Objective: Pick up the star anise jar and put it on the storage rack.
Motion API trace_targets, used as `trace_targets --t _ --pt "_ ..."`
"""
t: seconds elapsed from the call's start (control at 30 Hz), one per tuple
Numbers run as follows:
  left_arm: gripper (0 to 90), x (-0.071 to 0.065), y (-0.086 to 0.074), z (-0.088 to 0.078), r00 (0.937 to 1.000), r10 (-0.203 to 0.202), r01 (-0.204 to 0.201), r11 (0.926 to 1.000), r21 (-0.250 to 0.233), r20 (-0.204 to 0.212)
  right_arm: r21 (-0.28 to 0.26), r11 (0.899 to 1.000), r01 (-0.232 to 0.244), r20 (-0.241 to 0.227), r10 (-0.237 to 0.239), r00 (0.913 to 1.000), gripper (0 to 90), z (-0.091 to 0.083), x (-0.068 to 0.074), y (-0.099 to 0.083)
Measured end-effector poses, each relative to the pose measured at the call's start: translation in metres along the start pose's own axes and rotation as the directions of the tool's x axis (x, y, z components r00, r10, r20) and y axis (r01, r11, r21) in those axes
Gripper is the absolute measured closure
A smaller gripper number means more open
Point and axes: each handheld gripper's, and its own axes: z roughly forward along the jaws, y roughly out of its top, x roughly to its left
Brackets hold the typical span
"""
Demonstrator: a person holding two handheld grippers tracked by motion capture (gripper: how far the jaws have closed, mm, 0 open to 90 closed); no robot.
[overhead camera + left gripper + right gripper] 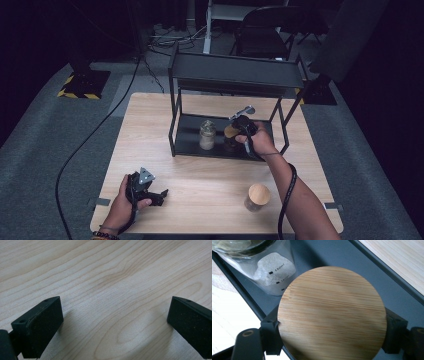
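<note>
Currently right gripper [332,340] jaws clamped on bamboo-lidded jar [332,315] over shelf [367,277] — neighbouring glass jar [272,272] holds pale powder; left gripper [115,327] jaws apart.

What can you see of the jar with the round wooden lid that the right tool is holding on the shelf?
The jar with the round wooden lid has a flat, light bamboo-like top with fine straight grain; its body is hidden beneath the lid in the right gripper view. It stands upright over the black metal rack's lower shelf, beside a clear glass jar with pale contents. The right tool is shut on it, one black jaw pressing each side of the lid.
</note>
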Motion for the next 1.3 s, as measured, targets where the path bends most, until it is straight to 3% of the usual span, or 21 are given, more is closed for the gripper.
trace_targets --t 0.67,1.3 --pt "0.0 -0.0001 -0.0001 0.0001 1.0000 0.000 0.000 1.0000 -0.002 -0.001 -0.019 1.000 -0.004 -0.012 0.004 0.9999 22.6 0.0028 -0.0012 -0.0032" --pt "0.0 -0.0001 -0.0001 0.0000 1.0000 0.001 -0.001 1.0000 -0.001 -0.001 0.000 1.000 0.024 0.049 -0.024 0.9985 5.2 0.0089 0.0056 -0.0039"
